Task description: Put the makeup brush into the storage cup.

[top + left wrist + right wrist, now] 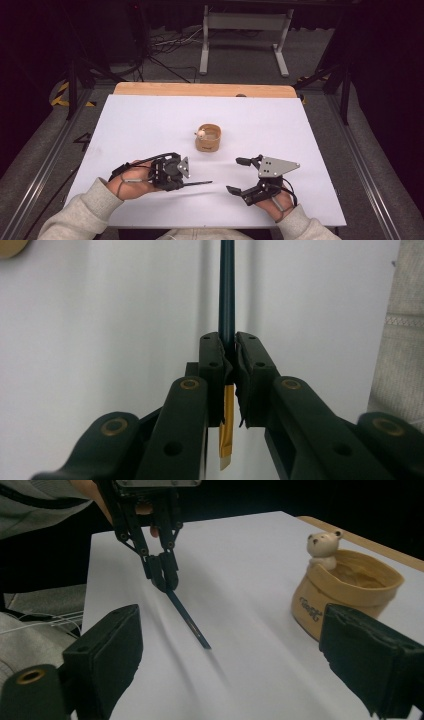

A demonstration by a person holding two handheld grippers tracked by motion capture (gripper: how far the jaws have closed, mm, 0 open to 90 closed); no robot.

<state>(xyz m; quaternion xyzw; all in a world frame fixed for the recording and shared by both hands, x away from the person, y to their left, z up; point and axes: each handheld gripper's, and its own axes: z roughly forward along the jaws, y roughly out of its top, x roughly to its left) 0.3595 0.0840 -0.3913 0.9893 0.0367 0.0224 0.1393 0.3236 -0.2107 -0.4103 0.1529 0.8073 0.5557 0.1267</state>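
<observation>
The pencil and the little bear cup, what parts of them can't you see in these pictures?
- Pencil: in the left gripper view its far end is cut off by the top edge, and its middle hides between the shut jaws of the left gripper.
- Cup: in the right gripper view the right gripper has one jaw covering the lower right side.
- Writing on the cup: too small and blurred to read.
- Bear: too small in the high view to show details.

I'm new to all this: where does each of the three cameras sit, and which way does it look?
High view: above the person's side, looking down on the table; forearms, hands.
Left gripper view: on the left gripper, along shut jaws holding a pencil.
Right gripper view: on the right gripper, open, facing the cup.
The gripper views share the pencil.
</observation>
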